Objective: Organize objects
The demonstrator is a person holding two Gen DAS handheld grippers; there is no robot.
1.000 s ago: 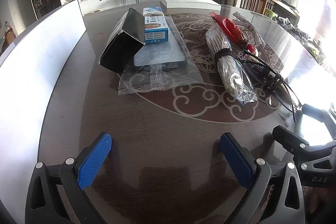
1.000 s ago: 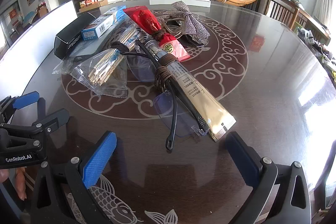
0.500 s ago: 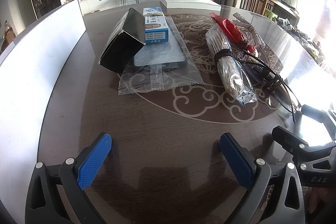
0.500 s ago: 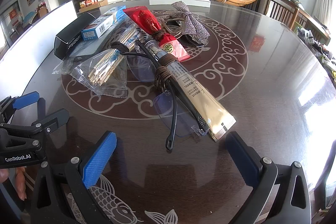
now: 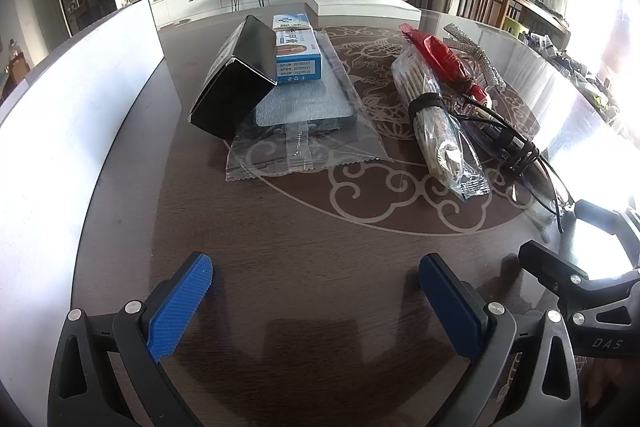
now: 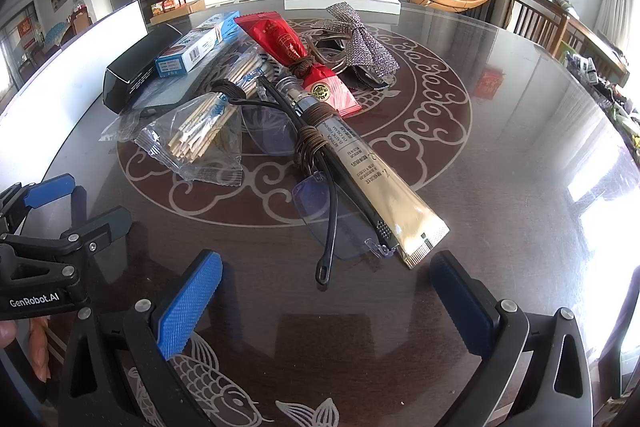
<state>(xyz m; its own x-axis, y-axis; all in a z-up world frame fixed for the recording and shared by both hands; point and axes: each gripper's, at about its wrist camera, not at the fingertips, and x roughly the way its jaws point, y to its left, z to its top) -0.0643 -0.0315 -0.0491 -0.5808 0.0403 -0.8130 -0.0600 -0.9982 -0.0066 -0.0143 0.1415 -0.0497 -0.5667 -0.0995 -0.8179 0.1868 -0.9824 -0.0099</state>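
Observation:
A pile of items lies mid-table. A black box (image 5: 232,83) leans on a blue-and-white box (image 5: 296,51), both over a grey slab in clear wrap (image 5: 304,107). To the right lie a bag of wooden sticks (image 5: 436,119), a red packet (image 5: 440,55) and rimless glasses (image 6: 328,187). A gold tube (image 6: 384,195) wound with brown cord lies across the glasses, with a glittery bow (image 6: 364,43) behind. My left gripper (image 5: 316,307) hovers open near the table's front edge. My right gripper (image 6: 328,303) is open just short of the glasses' temple tip.
A tall white panel (image 5: 80,115) stands along the table's left side. A white flat box (image 5: 360,7) rests at the far edge. The round dark table (image 6: 520,147) is glossy with a scroll pattern. Chairs stand at the right. A hand shows beside the left gripper's body.

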